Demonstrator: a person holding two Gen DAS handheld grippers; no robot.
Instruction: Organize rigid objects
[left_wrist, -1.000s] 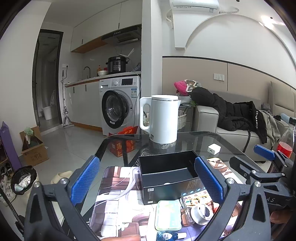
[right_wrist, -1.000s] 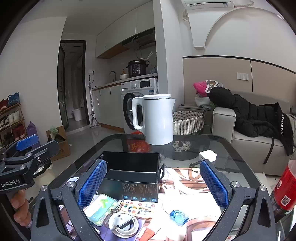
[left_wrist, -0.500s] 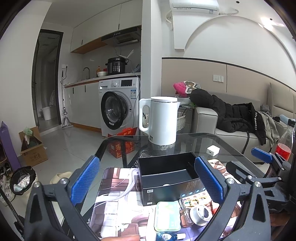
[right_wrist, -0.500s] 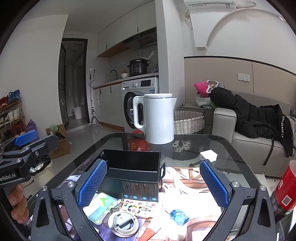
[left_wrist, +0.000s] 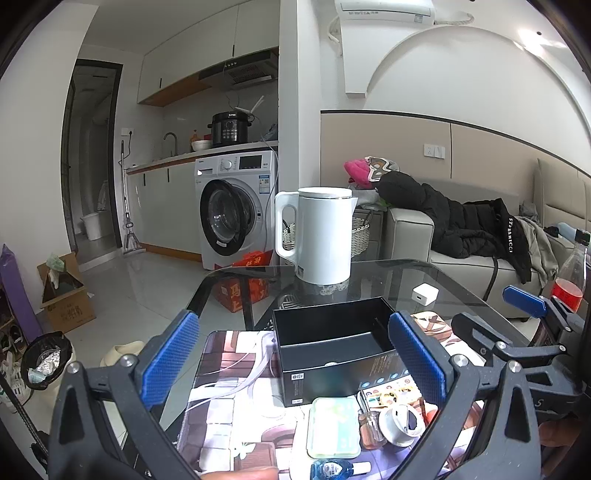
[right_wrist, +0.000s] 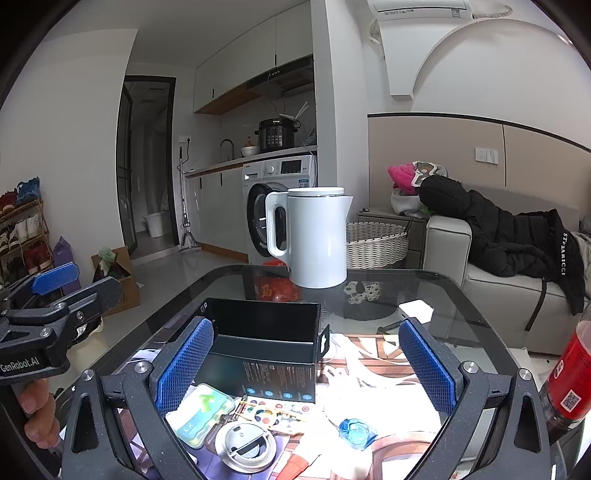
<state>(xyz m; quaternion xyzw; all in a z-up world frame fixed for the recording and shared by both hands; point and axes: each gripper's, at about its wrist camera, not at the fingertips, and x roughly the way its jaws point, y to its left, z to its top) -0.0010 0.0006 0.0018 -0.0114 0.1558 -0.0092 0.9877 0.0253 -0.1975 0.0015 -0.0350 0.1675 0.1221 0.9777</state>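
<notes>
An open, empty black box (left_wrist: 334, 345) (right_wrist: 264, 341) stands on a patterned mat on the glass table. In front of it lie a pale green case (left_wrist: 335, 426) (right_wrist: 201, 413), a round white lid (left_wrist: 400, 424) (right_wrist: 245, 445), a paint palette (right_wrist: 279, 410) and a small blue bottle (left_wrist: 332, 469) (right_wrist: 354, 432). My left gripper (left_wrist: 295, 363) is open and empty above the mat's near edge, and its side shows in the right wrist view (right_wrist: 55, 295). My right gripper (right_wrist: 304, 365) is open and empty, seen in the left wrist view (left_wrist: 517, 314).
A white kettle (left_wrist: 321, 234) (right_wrist: 314, 236) stands at the table's far side, a white charger cube (left_wrist: 424, 294) (right_wrist: 415, 310) right of it. A red-labelled bottle (right_wrist: 569, 380) (left_wrist: 570, 273) stands at the right edge. Sofa, basket and washing machine lie beyond.
Both grippers have drifted slightly upward and back; the table objects have not moved. Both stay open and empty.
</notes>
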